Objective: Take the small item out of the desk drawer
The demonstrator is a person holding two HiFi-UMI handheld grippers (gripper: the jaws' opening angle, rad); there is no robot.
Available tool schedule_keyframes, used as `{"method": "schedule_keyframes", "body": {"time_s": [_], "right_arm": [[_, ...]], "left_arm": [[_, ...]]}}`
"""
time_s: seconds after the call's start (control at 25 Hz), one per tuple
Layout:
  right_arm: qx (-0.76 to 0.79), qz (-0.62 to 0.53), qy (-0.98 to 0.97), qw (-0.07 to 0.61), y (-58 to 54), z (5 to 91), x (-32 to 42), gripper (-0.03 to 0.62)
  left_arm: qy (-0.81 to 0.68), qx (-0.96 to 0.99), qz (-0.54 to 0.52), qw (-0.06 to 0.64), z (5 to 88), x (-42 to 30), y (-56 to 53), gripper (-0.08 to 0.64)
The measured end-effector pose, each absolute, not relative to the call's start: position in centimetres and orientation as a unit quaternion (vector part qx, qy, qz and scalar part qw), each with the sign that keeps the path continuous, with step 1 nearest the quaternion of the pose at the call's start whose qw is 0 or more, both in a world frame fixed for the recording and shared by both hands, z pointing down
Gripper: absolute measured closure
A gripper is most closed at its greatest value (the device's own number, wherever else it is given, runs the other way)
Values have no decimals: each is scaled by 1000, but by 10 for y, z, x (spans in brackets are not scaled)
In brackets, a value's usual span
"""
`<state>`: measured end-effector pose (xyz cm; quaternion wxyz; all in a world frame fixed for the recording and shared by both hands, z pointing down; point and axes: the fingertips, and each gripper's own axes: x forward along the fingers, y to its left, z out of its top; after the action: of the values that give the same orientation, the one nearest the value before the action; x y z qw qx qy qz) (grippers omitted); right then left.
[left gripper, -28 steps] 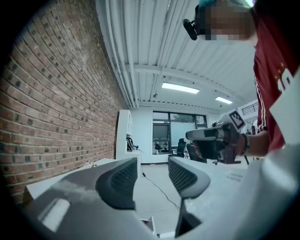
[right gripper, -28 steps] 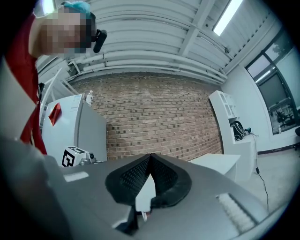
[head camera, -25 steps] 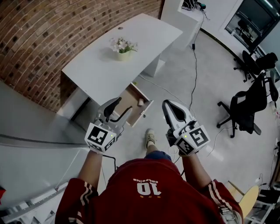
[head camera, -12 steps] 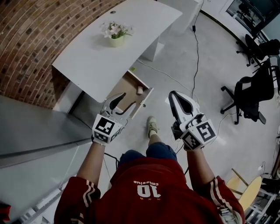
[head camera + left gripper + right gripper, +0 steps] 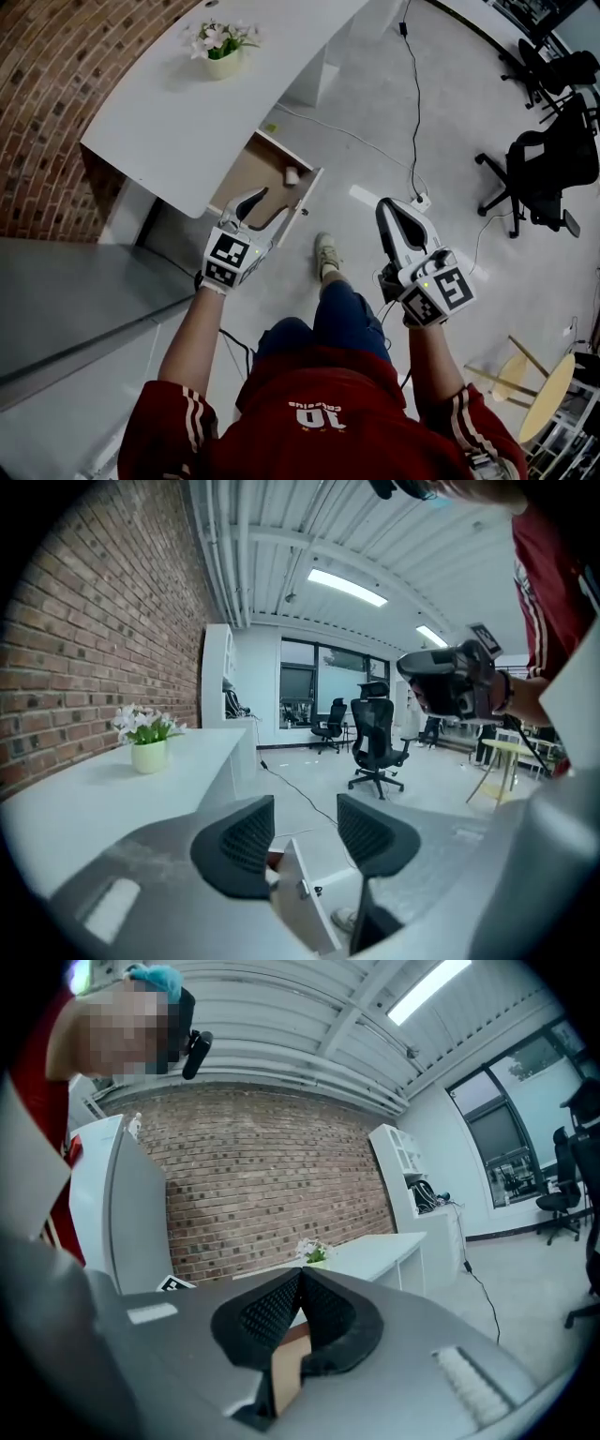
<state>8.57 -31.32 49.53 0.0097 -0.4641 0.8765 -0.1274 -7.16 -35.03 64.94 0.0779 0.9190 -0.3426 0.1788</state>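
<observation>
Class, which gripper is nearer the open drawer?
Left. The left gripper is at the near end of the drawer; the right gripper is well off to its side.

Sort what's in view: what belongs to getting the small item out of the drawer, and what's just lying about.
Job in hand: open drawer; small item inside it; left gripper, open; right gripper, shut.

Lying about: flower pot on the desk; office chairs; wooden stool.

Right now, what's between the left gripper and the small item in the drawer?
Only bare drawer floor lies between left gripper and small item, seen in head view.
</observation>
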Motion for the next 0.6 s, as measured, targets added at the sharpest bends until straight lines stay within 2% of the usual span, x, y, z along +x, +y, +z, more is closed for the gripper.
{"method": "schedule_keyframes", "body": {"time_s": [0.32,0.6], "right_arm": [[-466,-142,873,10,-322,559,85,592],[-462,-133,877,7,-359,592,95,592]], "left_arm": [[-344,909,200,125,750,-77,-387,353],[-346,895,201,197,842,-58,-430,353]]}}
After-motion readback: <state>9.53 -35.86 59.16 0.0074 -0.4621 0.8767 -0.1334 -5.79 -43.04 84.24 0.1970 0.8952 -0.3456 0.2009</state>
